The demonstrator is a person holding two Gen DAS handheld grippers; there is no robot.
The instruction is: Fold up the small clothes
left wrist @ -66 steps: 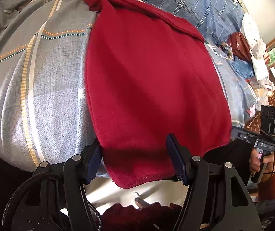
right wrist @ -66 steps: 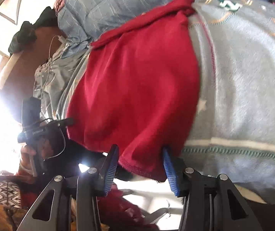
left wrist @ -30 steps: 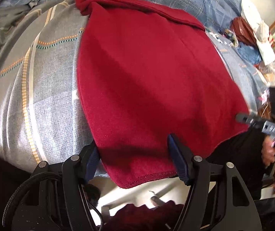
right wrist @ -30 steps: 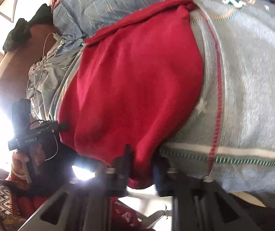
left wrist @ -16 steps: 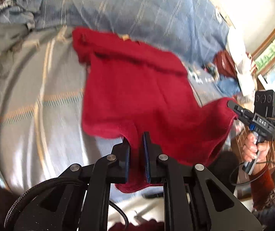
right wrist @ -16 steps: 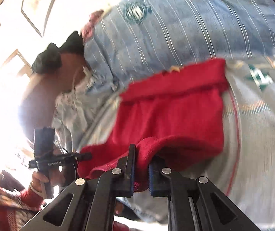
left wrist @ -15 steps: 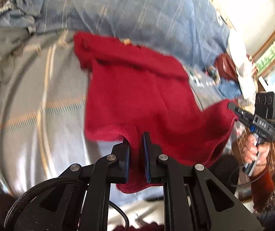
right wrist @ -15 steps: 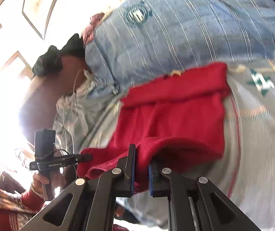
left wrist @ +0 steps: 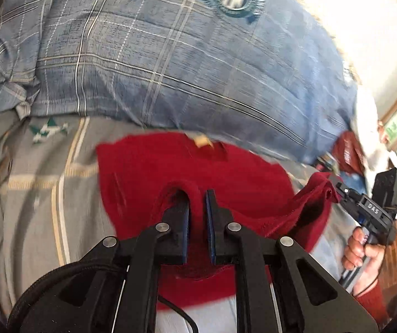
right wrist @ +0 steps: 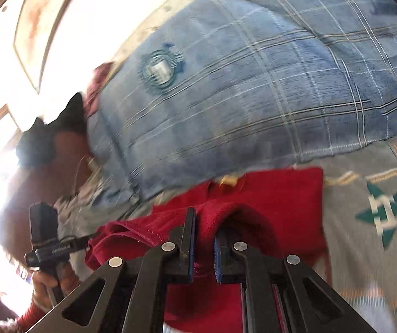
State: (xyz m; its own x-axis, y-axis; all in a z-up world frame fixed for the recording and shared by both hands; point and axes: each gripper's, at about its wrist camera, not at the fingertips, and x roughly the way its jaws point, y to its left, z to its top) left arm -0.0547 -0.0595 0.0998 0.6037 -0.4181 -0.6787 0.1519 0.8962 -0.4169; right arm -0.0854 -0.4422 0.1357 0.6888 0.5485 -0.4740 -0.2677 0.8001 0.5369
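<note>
A small red knit garment (left wrist: 148,166) lies on the grey patterned bedspread (left wrist: 32,194), its far edge with a pale label against a blue plaid quilt. My left gripper (left wrist: 197,194) is shut on the garment's near hem, lifted over the rest of the cloth. In the right wrist view my right gripper (right wrist: 204,216) is shut on the other hem corner of the red garment (right wrist: 287,194), also raised and doubled toward the far edge. Each view shows the opposite gripper at its side, cloth pinched in it, held by a hand.
A bulky blue plaid quilt (left wrist: 170,55) fills the far side of the bed. Piled clothes and bags (left wrist: 348,149) lie at the right. A dark wooden headboard (right wrist: 43,172) with black cloth on it stands at the left in the right wrist view.
Both grippers closed on the garment's near hem, then rose and moved toward the far edge, carrying the hem over the cloth. The garment now looks doubled and shorter.
</note>
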